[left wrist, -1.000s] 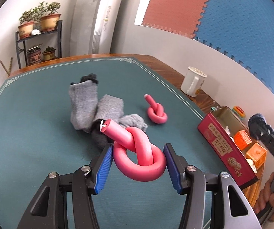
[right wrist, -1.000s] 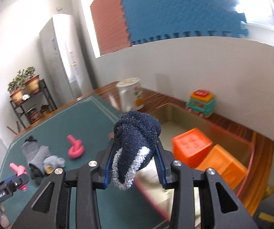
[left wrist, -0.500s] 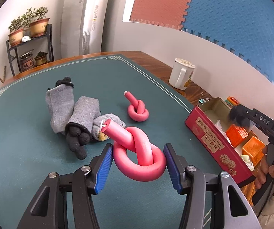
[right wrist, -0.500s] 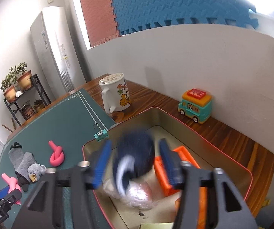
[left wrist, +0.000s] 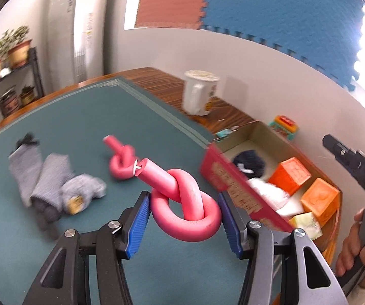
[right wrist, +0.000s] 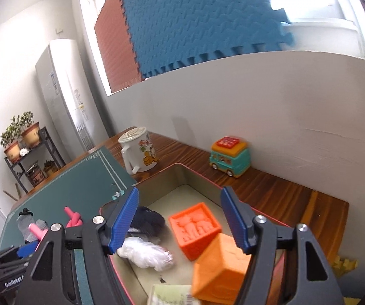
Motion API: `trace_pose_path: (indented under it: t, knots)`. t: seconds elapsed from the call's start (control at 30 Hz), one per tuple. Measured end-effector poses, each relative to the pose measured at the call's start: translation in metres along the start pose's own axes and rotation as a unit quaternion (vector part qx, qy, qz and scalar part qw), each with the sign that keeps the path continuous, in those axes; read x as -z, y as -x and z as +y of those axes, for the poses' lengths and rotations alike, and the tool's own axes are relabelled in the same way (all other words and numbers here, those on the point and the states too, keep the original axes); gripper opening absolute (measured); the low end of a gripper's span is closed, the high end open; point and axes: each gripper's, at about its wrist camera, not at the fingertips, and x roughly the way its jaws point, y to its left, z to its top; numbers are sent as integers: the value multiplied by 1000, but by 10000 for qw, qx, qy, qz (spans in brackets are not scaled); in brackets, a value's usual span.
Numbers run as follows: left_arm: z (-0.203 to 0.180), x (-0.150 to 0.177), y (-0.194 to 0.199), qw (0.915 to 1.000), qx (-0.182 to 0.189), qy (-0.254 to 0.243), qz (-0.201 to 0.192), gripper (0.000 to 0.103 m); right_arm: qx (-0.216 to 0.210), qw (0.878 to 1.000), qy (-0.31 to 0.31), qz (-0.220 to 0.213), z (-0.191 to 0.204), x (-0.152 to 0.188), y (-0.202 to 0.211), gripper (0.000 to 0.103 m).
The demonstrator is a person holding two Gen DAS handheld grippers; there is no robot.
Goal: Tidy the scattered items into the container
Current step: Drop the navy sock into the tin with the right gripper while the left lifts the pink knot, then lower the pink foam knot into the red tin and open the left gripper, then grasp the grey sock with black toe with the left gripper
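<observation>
My left gripper is shut on a knotted pink foam tube and holds it above the green mat, close to the red tin box. My right gripper is open and empty above the box. The dark navy sock lies inside the box, also seen in the left wrist view. Two orange cubes and a white bundle lie in the box too. A second pink knot and grey socks lie on the mat.
A white mug and a teal toy bus stand on the wooden table edge by the wall. A small teal clip lies near the box corner. A plant shelf stands far left.
My right gripper opened and dropped the navy sock into the box. My left gripper carried the pink knot rightward toward the box.
</observation>
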Motion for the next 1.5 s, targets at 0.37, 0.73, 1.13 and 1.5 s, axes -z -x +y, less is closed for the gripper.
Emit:
trace_pose_path:
  t: [0.37,0.73,1.13,1.5]
  knots:
    - [-80,-25,-30,9961,582,-656,-21,56,212,9993,-315,-19,-37,2,5,71]
    - [-85,-23,-52,9940,978,-279,401,84,210,9989,-424,27,-43,5,2,71]
    - [-39,-17,-34,9978,608,107,228,84,-159,9998,-96,104,-1,12,5,71]
    - [80,4,-1,9928,-344,1129,-180,84,-748,9958,468,225,71,24,5,74]
